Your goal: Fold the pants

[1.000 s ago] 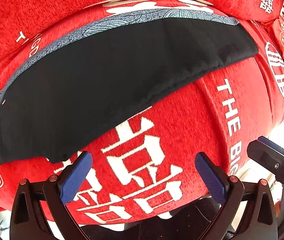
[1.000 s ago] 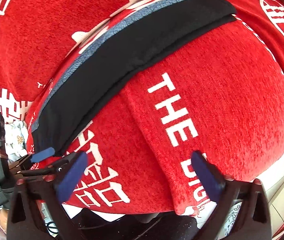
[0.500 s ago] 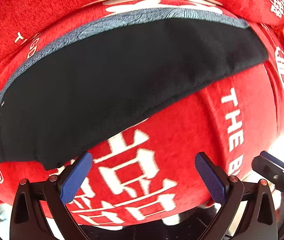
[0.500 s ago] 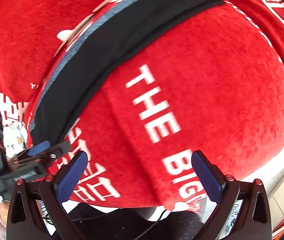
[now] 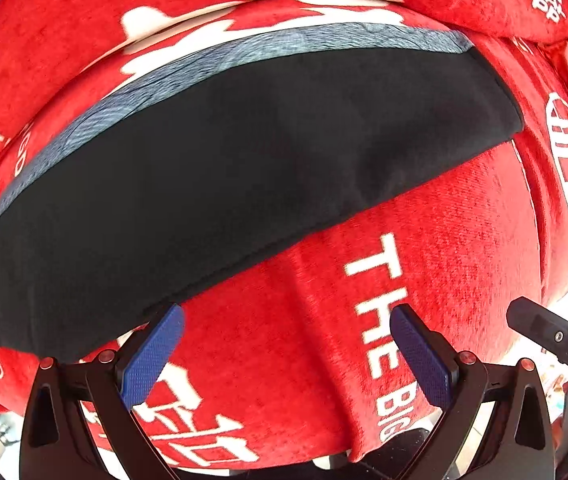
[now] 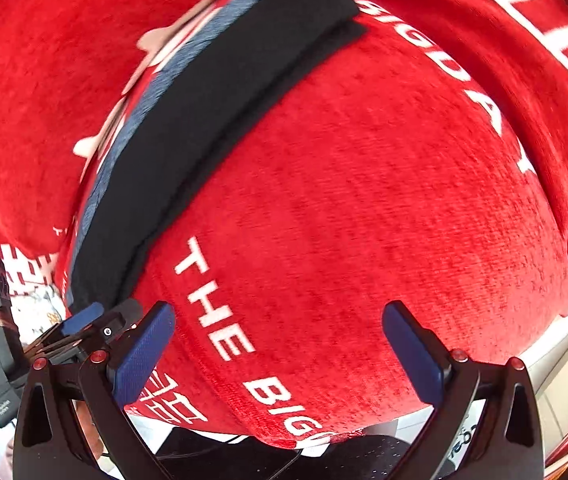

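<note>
The left gripper [image 5: 286,346] and right gripper [image 6: 277,346], both spread wide and empty, hover near the black pants [image 5: 219,184], which look soft and limp, best pinched at the near hem.

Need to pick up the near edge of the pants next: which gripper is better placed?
Left, probably. The left gripper is open with one fingertip at the black pants edge; the right gripper is open over bare red cover.

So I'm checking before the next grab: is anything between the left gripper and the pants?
Nothing visible. The open left gripper faces the black pants across bare red cover.
</note>
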Available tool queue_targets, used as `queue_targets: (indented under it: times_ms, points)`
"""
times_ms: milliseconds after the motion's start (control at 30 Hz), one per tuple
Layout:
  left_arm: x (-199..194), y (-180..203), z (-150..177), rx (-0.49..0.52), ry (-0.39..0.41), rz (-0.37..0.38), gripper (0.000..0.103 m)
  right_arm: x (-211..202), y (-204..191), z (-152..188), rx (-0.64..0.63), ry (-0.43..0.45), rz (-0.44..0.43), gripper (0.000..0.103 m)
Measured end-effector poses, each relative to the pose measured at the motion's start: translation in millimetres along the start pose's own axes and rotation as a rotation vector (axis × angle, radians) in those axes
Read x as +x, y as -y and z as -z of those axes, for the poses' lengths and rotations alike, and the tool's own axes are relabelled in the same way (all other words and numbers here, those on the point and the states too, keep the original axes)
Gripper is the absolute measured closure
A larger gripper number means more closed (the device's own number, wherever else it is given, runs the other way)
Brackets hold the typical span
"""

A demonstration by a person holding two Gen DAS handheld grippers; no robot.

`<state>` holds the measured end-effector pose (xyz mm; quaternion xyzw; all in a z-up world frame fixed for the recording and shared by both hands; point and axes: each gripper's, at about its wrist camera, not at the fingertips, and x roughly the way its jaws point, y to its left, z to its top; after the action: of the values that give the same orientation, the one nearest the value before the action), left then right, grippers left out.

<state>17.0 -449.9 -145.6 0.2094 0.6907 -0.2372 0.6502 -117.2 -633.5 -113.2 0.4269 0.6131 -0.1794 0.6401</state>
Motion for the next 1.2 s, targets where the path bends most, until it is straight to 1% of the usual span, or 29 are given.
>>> queue_targets:
  times_ms: [100,133,200,267,333,400,433,467,500,567,633,700,733,767,867,900,933,1000,1067,1133,1200]
  points:
    - [-3,3,-10,0.003,0.048,-0.022,0.0,0,8,-4,0.011,-0.002,-0.017,0.0]
    - [-6,0,-18,-0.006,0.075,-0.033,0.0,-2,11,-7,0.018,0.005,-0.031,0.0]
    - [-6,-7,-31,-0.035,0.097,-0.048,0.0,-6,15,-14,0.03,0.034,-0.049,0.0]
    - [-4,-15,-43,-0.066,0.109,-0.058,0.0,-13,19,-25,0.041,0.081,-0.066,0.0]
    - [4,-19,-57,-0.09,0.114,-0.068,0.0,-17,22,-43,0.058,0.121,-0.096,0.0]
    - [8,-21,-64,-0.102,0.125,-0.063,0.0,-18,24,-60,0.082,0.153,-0.112,0.0]
    - [10,-19,-67,-0.106,0.14,-0.059,0.0,-18,26,-69,0.097,0.168,-0.117,0.001]
    - [14,-13,-69,-0.104,0.153,-0.058,0.0,-18,27,-79,0.112,0.182,-0.123,0.005]
    - [14,-15,-65,-0.1,0.161,-0.061,0.0,-16,29,-89,0.127,0.194,-0.133,0.009]
    - [24,-8,-67,-0.096,0.153,-0.074,0.0,-12,32,-105,0.154,0.206,-0.141,0.04]
    - [37,-7,-66,-0.116,0.126,-0.067,0.0,-5,36,-121,0.181,0.2,-0.153,0.047]
    - [41,-9,-65,-0.141,0.131,-0.05,0.0,2,39,-133,0.206,0.187,-0.203,0.065]
    - [41,-9,-65,-0.146,0.135,-0.049,0.0,2,38,-137,0.203,0.187,-0.233,0.087]
    - [41,-9,-65,-0.142,0.137,-0.052,0.0,2,36,-137,0.197,0.194,-0.232,0.092]
    - [42,-4,-65,-0.094,0.139,-0.069,0.0,3,34,-136,0.182,0.202,-0.171,0.093]
    - [42,-2,-65,-0.085,0.139,-0.073,0.0,6,39,-133,0.209,0.198,-0.175,0.093]
    - [42,-1,-66,-0.07,0.139,-0.078,0.0,7,44,-131,0.237,0.197,-0.199,0.093]
    - [42,0,-66,-0.054,0.139,-0.082,0.0,7,51,-126,0.275,0.186,-0.258,0.088]
    - [42,1,-67,-0.046,0.144,-0.087,0.0,7,52,-121,0.27,0.168,-0.285,0.085]
    - [43,2,-67,-0.04,0.152,-0.098,0.0,8,50,-115,0.242,0.15,-0.292,0.076]
    - [45,4,-71,-0.037,0.155,-0.11,0.0,9,47,-114,0.22,0.142,-0.292,0.075]
